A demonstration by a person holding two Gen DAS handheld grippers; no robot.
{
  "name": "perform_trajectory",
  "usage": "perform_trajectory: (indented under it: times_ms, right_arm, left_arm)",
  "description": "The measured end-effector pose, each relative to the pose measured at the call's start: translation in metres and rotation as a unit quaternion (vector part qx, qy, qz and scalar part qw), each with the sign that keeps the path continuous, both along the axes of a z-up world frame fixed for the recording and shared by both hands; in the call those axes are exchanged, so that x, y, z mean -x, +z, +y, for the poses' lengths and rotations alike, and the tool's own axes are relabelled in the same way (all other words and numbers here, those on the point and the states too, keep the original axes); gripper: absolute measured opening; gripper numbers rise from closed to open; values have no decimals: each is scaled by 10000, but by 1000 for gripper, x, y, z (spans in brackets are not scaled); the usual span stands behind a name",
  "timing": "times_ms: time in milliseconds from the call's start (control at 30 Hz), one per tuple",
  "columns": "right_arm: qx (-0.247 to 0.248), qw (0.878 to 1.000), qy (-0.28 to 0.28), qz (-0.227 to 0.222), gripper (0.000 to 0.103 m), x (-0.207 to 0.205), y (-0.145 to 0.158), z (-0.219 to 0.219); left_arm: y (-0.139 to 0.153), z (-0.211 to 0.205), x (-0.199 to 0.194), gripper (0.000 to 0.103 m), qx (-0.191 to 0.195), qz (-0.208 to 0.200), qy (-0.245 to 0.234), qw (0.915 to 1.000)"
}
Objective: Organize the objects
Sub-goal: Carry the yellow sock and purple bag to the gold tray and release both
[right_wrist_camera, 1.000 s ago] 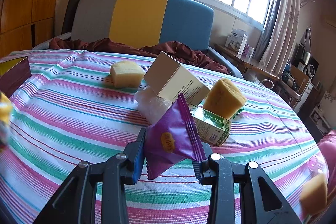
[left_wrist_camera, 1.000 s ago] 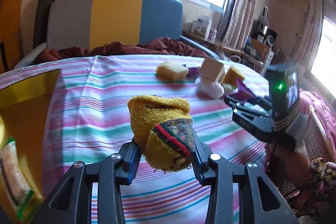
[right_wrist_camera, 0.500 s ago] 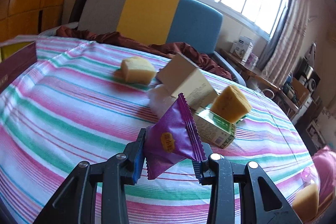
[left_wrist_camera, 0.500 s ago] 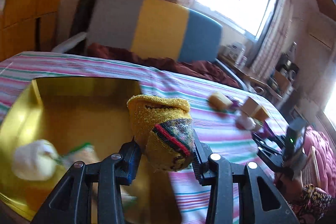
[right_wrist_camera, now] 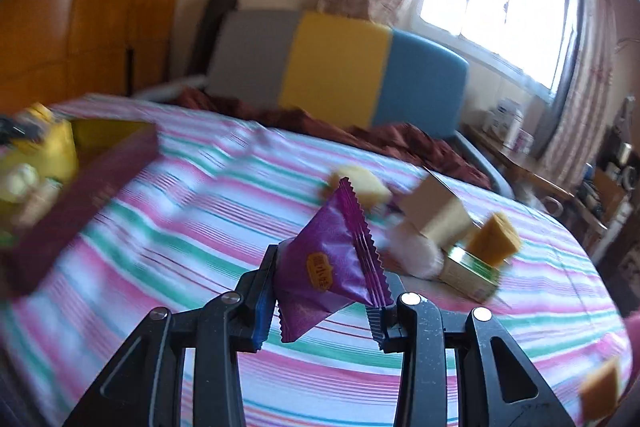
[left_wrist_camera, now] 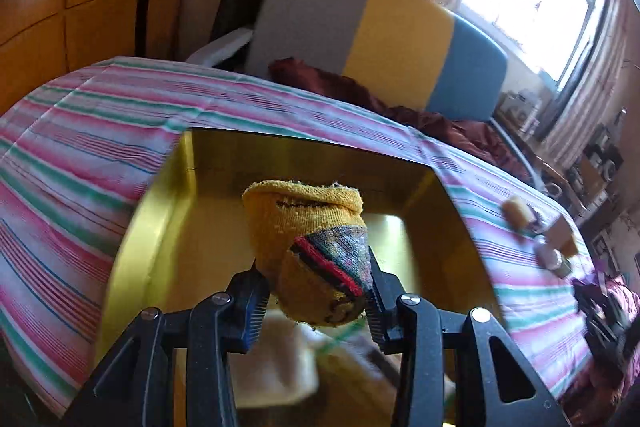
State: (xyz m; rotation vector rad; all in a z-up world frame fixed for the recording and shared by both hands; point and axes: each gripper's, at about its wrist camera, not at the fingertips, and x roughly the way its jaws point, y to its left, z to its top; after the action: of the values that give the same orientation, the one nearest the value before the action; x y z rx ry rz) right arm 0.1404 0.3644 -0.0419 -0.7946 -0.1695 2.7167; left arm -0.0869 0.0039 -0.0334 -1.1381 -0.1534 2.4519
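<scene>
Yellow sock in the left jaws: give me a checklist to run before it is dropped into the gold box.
1. Left gripper clamped on the yellow sock: ok.
2. Sock above the gold box, inside its walls: ok.
3. Bare floor under the sock: cannot tell; blurred pale items lie near it.
4. Right gripper clamped on the purple packet: ok.
5. Right gripper over the box: not ok, it is above the striped cloth.

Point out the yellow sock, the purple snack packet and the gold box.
yellow sock (left_wrist_camera: pixel 304 223), left wrist view, on its yellow knit body above the striped band.
purple snack packet (right_wrist_camera: pixel 332 267), right wrist view, on its front face by the orange label.
gold box (left_wrist_camera: pixel 176 187), left wrist view, on its left inner wall.
</scene>
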Motion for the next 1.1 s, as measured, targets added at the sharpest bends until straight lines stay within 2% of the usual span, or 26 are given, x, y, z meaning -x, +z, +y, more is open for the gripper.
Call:
perform_trajectory:
  times_ms: [167,300,400,433,533,633,800,933,1100]
  right_arm:
    - [284,9970,660,287,39,0,22,-55]
    - [670,9900,1173,395,39,0,35,-91]
    - [850,9847,1462,415,39,2,41,-112]
    - [909,9830,1539,412,39,3,42,-116]
    - [1067,9778,1761,386,39,6,44,-131]
    - [1144,9749,1878,345,39,10,42,-140]
    - [1414,9680,2070,116,39,20,36,-151]
    - [1588,9600,2304,-46,39,32,32,-167]
    - [1756,9446,2747,-382,39,57,29,-197]
  left_arm:
    - [-17,-12,18,42,33,-455,135,9989]
    - [-21,-17,22,42,-77,-611,203,9979]
    - [-22,-17,27,46,255,-661,415,9966]
    - [-26,-16,30,50,369,-771,469,9952]
    - [-30,-18,31,56,417,-907,543,9935]
    - [-22,-22,23,66,399,-729,634,9945]
    - [23,-41,14,66,137,-204,917,9955]
    - [65,-58,3,69,52,290,1223,9921]
    - [87,-73,-1,71,-230,439,1403,9889]
